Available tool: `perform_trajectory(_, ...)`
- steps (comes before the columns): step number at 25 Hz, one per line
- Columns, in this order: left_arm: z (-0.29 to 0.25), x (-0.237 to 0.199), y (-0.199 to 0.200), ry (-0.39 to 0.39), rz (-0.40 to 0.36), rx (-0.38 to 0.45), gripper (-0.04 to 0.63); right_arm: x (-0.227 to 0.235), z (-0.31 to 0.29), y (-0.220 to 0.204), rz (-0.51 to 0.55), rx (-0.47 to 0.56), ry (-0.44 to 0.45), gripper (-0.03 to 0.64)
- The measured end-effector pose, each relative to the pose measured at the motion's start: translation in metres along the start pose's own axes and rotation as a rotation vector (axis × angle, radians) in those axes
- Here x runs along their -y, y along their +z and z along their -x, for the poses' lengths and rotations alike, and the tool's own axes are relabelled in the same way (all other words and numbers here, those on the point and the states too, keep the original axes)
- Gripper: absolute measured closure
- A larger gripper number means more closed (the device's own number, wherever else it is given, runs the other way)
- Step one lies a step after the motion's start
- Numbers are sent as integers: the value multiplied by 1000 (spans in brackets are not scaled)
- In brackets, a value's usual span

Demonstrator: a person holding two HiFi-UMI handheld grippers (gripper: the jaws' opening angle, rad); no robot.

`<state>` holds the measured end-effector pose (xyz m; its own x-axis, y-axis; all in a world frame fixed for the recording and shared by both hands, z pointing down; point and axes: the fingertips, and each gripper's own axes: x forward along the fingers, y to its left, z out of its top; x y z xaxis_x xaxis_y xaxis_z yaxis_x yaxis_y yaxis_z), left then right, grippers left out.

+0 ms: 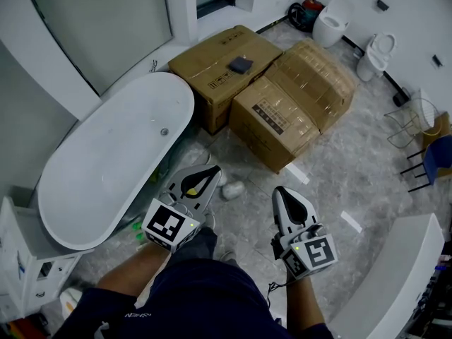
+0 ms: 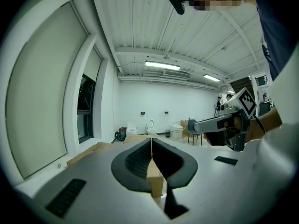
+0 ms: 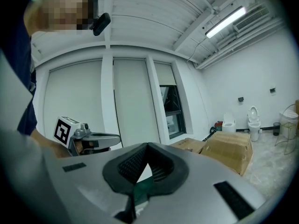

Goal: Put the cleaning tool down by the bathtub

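The white oval bathtub (image 1: 106,162) stands at the left of the head view. A small pale object (image 1: 234,188) lies on the grey floor beside it, just past my left gripper's tips; I cannot tell whether it is the cleaning tool. My left gripper (image 1: 210,171) is held about level over the floor by the tub's end, and its jaws (image 2: 151,141) are shut with nothing between them. To its right my right gripper (image 1: 282,191) also points forward, its tips (image 3: 148,145) meeting with nothing held. Each gripper shows in the other's view: the right (image 2: 219,123), the left (image 3: 93,138).
Several big cardboard boxes (image 1: 282,101) stand ahead, one bearing a dark pad (image 1: 240,64). Toilets (image 1: 376,54) line the far right wall. A wire stand (image 1: 409,122) and a blue chair (image 1: 438,157) are at the right. Green items (image 1: 138,226) lie by the tub's base.
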<state>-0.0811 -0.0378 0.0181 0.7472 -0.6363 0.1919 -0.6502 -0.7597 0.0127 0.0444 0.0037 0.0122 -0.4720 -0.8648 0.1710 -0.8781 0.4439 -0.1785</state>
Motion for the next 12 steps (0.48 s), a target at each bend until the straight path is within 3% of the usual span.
perform_trajectory(12,-4,-12,-7,8,23,0,561,-1,-15,-7,21,-25,13,613)
